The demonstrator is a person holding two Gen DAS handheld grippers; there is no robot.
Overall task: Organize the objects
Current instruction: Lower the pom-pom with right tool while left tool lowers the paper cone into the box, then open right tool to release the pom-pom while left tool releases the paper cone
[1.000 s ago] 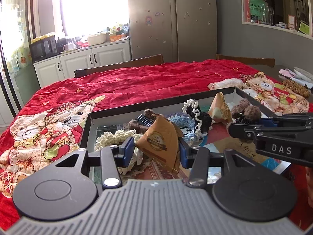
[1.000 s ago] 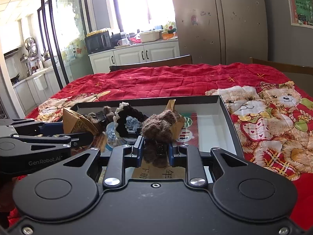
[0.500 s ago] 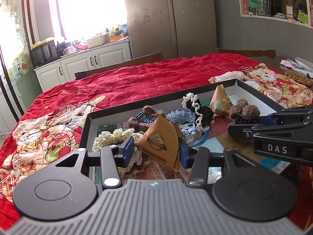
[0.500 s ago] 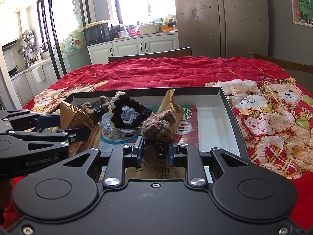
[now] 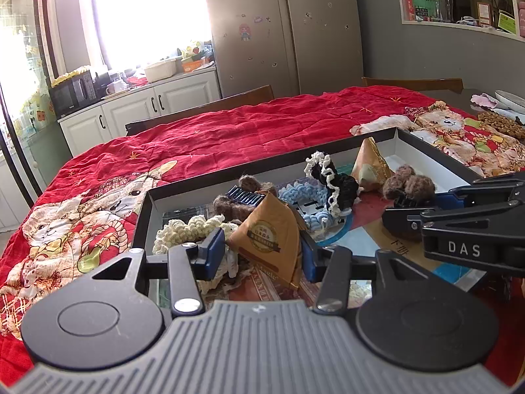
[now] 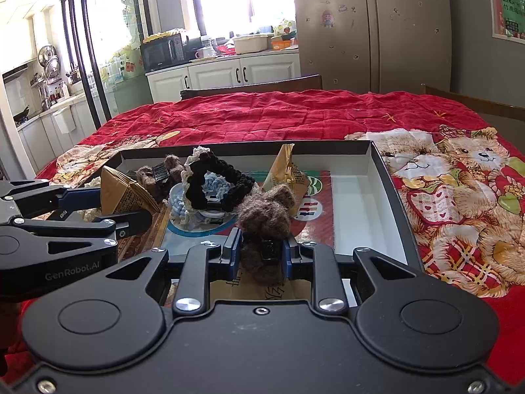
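A black tray (image 5: 144, 216) with white inner walls lies on the red quilt. My left gripper (image 5: 262, 252) is shut on a brown pyramid-shaped packet (image 5: 269, 233) at the tray's near left. The right wrist view shows the same gripper (image 6: 123, 207) and packet (image 6: 118, 190) from the side. My right gripper (image 6: 261, 249) is shut on a fuzzy brown hair clip (image 6: 265, 213) over the tray's near edge. In the left wrist view, this gripper (image 5: 410, 210) and clip (image 5: 410, 184) are at the right.
Inside the tray lie a cream crochet scrunchie (image 5: 187, 229), a blue crochet piece (image 5: 302, 193), a black lace-edged scrunchie (image 6: 210, 174), a second brown packet (image 6: 285, 167) and another fuzzy brown clip (image 5: 242, 193). The tray's right part (image 6: 354, 203) shows bare white floor. Chairs stand behind the table.
Both grippers keep their holds in the same places. Only the views have shifted slightly.
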